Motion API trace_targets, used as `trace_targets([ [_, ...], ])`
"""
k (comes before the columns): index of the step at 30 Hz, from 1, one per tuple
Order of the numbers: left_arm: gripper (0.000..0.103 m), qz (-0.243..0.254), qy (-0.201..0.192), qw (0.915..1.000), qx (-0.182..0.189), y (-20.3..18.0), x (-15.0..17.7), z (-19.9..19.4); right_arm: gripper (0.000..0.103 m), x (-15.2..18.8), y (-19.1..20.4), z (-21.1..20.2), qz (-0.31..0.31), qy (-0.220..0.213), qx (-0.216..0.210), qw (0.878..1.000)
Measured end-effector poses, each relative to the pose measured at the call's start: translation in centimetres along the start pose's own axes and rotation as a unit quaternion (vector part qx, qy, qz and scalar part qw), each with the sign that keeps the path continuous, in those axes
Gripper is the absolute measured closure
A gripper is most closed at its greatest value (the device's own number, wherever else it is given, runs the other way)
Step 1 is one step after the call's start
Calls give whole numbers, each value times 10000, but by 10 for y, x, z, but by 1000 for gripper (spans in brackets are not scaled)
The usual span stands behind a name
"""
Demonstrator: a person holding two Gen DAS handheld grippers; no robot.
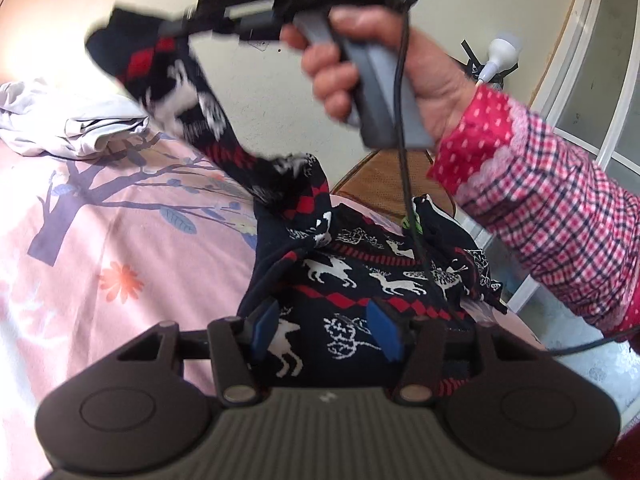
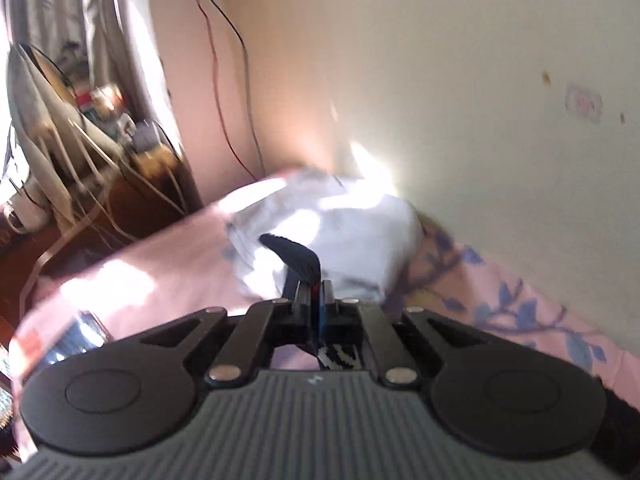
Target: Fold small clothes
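A small dark sweater (image 1: pixel 360 276) with white reindeer and red diamond bands lies on the pink floral bedsheet (image 1: pixel 100 280). My left gripper (image 1: pixel 326 328) is open, its blue pads (image 1: pixel 264 330) straddling the sweater's near part. My right gripper (image 1: pixel 176 30) is raised above the bed, shut on the sweater's sleeve (image 1: pixel 192 108), which hangs stretched from it. In the right wrist view the right gripper (image 2: pixel 314 292) is shut, with the dark sleeve cuff (image 2: pixel 294 256) sticking out past the fingers.
A crumpled white garment (image 1: pixel 76 128) lies on the bed near the wall; it also shows in the right wrist view (image 2: pixel 332 224). A wooden stool (image 1: pixel 384 184) stands beyond the bed edge. A fan and cluttered furniture (image 2: pixel 60 128) stand at the bed's end.
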State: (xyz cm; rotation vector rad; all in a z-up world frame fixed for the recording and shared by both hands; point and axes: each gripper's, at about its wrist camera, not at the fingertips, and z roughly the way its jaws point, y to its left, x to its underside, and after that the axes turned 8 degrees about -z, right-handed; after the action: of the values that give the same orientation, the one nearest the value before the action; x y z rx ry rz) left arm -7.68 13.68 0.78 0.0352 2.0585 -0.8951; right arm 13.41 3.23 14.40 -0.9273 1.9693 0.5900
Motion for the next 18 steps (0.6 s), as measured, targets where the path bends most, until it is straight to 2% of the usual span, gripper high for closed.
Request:
trace_targets([
  [3,54,-48,-9,10000,-32,1,-1,0,97,-48,9,-30,134,-823,-295,9961],
  [6,54,-56,-74,9999,-76,1,0,-1,97,-78,5,-47,239,-1188,-358,9920],
  [10,54,-33,-99,9999,-99,1,0,-2,97,-94,-11,-68,481,-1542,-309,9864],
  [14,54,-47,-92,9999,-107,1,-1,-1,97,-100,-34,-97,978,-2103,-372,9720],
  [18,54,-40,-157,9997,-161,1,-1,-3,97,-115,-41,-105,1255,-2280,-415,9646],
])
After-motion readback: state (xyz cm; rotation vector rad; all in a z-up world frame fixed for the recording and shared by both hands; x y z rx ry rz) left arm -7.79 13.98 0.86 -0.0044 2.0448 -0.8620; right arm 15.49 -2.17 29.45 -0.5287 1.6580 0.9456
